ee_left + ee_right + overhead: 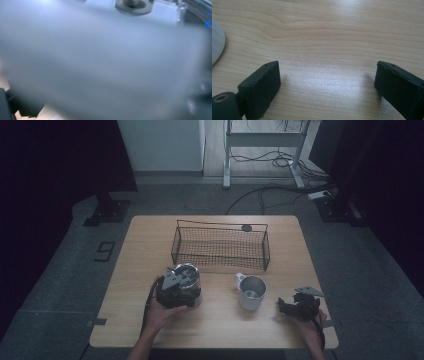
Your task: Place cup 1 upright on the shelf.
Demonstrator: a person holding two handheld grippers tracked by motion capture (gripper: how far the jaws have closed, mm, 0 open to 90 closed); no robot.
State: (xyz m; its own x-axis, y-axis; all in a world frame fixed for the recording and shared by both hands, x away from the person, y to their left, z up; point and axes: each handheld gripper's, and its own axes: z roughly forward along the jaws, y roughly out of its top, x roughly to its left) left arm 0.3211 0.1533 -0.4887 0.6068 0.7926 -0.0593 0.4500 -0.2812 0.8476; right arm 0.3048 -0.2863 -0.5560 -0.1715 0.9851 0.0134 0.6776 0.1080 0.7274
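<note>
A silvery round container point(189, 271) with a lid stands left of the table's middle. My left gripper point(179, 289) is right against its near side, held by a hand. In the left gripper view the container's pale wall point(105, 62) is a blur close to the camera, with a metal knob point(133, 4) at the top; whether the jaws press on it is hidden. A metal mug point(251, 291) with a handle stands at the centre right. My right gripper point(284, 305) rests near the front right edge, right of the mug. Its jaws stand apart over bare wood point(327, 82).
A black wire basket point(222, 225) stands at the back middle of the wooden table point(145, 245), with a small dark round thing point(246, 227) behind it. The mug's pale edge point(216, 45) shows at the left of the right gripper view.
</note>
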